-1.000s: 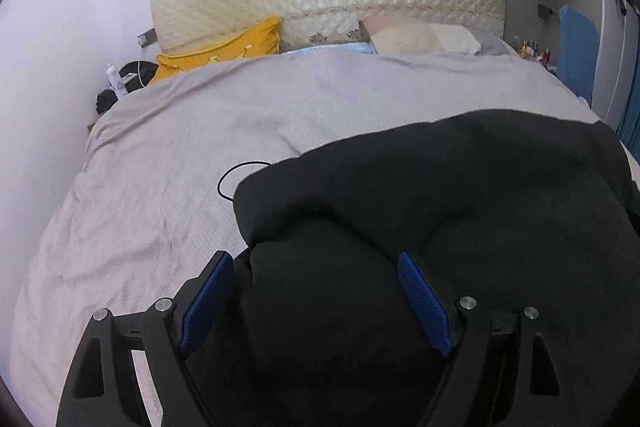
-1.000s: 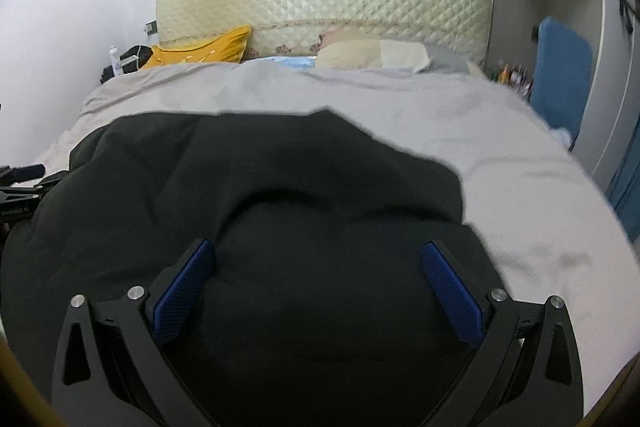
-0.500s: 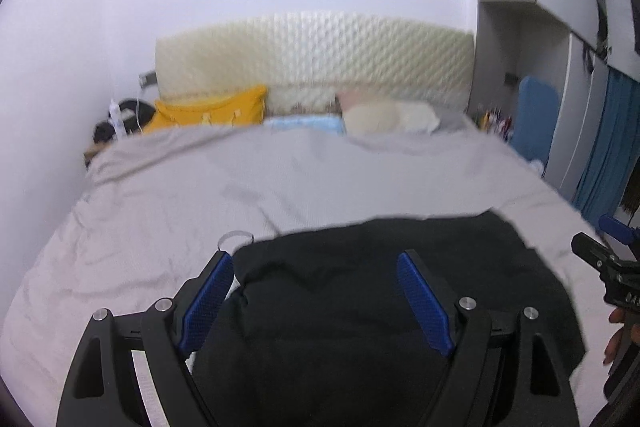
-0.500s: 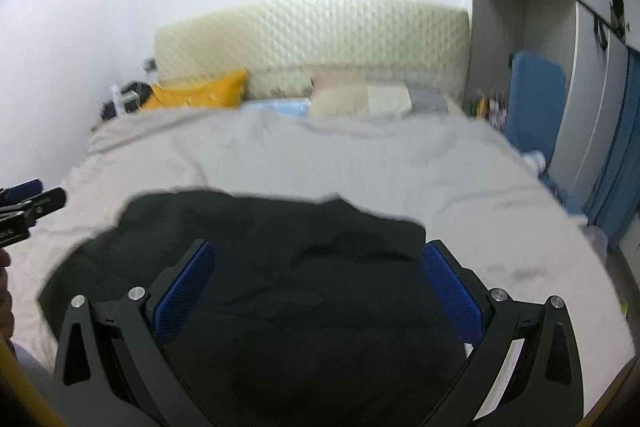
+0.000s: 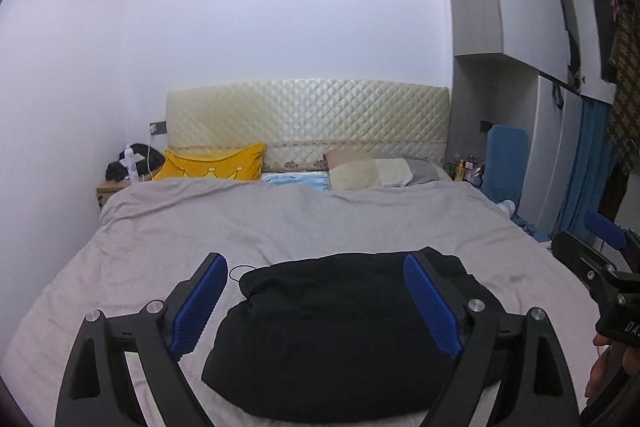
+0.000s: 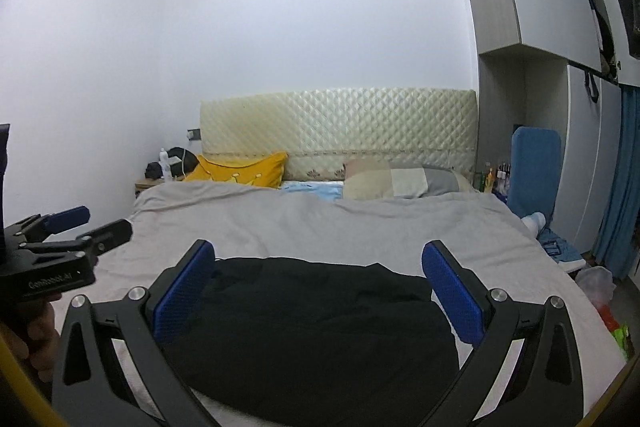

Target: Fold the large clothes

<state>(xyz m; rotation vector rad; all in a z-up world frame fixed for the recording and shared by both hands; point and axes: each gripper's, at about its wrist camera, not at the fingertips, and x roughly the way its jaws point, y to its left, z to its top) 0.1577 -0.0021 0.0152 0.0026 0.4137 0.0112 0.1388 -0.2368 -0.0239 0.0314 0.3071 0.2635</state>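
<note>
A black garment [image 5: 332, 331] lies in a compact folded heap at the near edge of the grey bed [image 5: 280, 223]; it also shows in the right wrist view [image 6: 312, 331]. My left gripper [image 5: 316, 301] is open and empty, held above and behind the garment. My right gripper [image 6: 316, 291] is open and empty, also raised above it. Each gripper shows at the edge of the other's view, the right one [image 5: 600, 259] and the left one [image 6: 60, 235].
A quilted headboard [image 5: 308, 123], a yellow pillow [image 5: 212, 167] and a beige-grey pillow [image 5: 380, 173] are at the far end. A nightstand [image 5: 108, 191] stands at the left, wardrobes [image 5: 560, 107] and a blue curtain [image 5: 588, 167] at the right. A thin black loop [image 5: 240, 273] lies by the garment.
Both grippers, open throughout, have lifted and pulled back from the black garment. The garment now looks smaller and lower in both views, and the room above the bed shows.
</note>
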